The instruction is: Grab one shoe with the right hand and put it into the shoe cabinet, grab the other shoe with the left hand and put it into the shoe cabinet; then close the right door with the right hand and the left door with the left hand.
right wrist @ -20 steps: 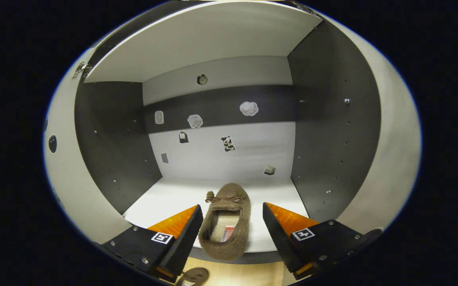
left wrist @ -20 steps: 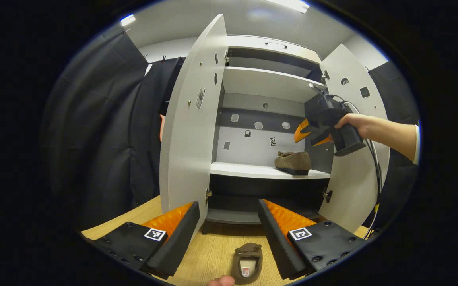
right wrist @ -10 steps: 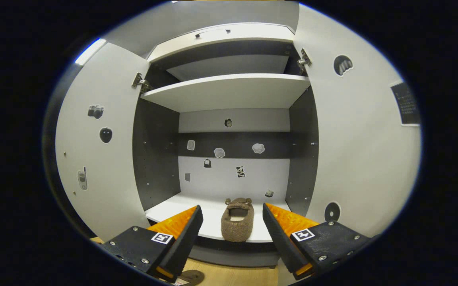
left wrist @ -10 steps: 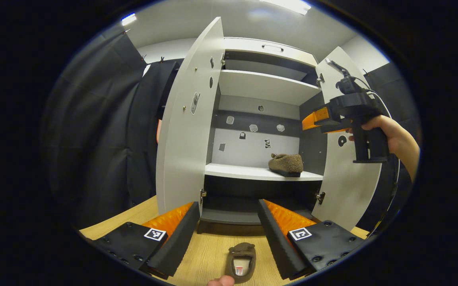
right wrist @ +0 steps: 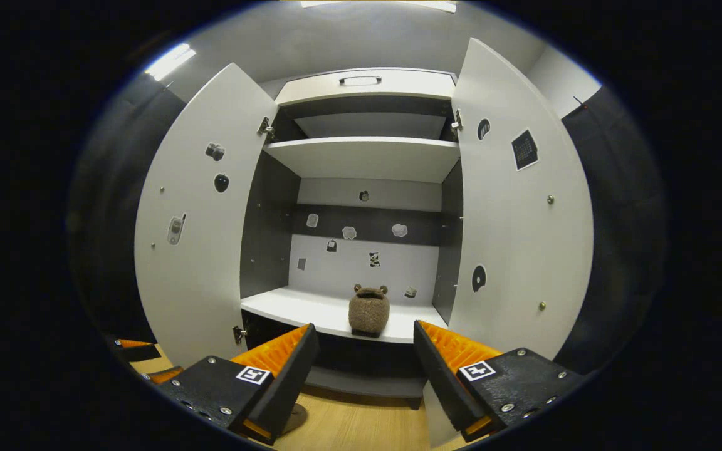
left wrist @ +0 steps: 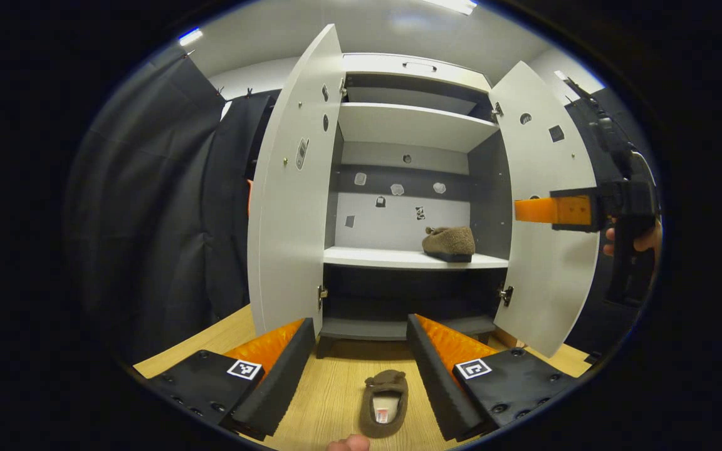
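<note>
one brown shoe (left wrist: 449, 240) is sitting on the cabinet (left wrist: 415, 124) shelf, the other shoe (left wrist: 384, 403) is lying below between the left tool's (left wrist: 360, 368) wide-open fingers, risking a toe-only pinch that slips.

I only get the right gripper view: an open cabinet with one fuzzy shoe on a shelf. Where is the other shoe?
Observer: The left gripper view has it. The other shoe lies on the wooden floor in front of the cabinet, toe toward it.
Visitor: Is anything holding it?
Observer: No. The left gripper is open, and the shoe is seen between its fingers, untouched.
Visitor: And who carries my camera?
Observer: A hand holds the right gripper in front of the open right door.
</note>
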Demonstrator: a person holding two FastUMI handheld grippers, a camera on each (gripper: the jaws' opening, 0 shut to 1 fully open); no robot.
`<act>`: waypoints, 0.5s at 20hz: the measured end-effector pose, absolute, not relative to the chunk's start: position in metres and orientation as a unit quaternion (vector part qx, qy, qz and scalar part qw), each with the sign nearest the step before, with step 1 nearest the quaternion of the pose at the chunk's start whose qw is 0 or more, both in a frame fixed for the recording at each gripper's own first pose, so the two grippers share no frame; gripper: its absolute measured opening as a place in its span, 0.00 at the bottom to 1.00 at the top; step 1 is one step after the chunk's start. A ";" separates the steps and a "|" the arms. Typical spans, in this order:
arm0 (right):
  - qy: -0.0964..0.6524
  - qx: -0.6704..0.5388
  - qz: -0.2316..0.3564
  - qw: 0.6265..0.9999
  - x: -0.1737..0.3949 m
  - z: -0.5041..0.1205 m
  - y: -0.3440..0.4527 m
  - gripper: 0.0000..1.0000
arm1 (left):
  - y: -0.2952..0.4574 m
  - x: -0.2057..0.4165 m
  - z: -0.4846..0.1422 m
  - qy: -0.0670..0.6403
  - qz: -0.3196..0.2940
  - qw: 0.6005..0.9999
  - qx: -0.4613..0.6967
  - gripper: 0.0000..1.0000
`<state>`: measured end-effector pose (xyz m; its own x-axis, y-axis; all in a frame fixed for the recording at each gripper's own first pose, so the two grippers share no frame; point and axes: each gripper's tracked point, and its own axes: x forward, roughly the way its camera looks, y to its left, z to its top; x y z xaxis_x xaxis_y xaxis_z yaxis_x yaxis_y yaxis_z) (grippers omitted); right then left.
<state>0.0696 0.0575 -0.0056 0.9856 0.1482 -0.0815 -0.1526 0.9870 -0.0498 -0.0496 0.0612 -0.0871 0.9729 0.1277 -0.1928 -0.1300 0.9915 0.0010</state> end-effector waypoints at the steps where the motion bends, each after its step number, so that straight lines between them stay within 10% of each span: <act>1: 0.040 -0.030 0.073 0.996 0.062 -0.009 0.053 0.94 | 0.061 -0.051 -0.089 0.102 0.064 0.993 -0.007 0.99; 10: 0.040 -0.001 0.065 0.997 0.040 -0.020 0.034 0.94 | 0.058 -0.019 -0.135 0.186 0.012 0.982 0.023 0.96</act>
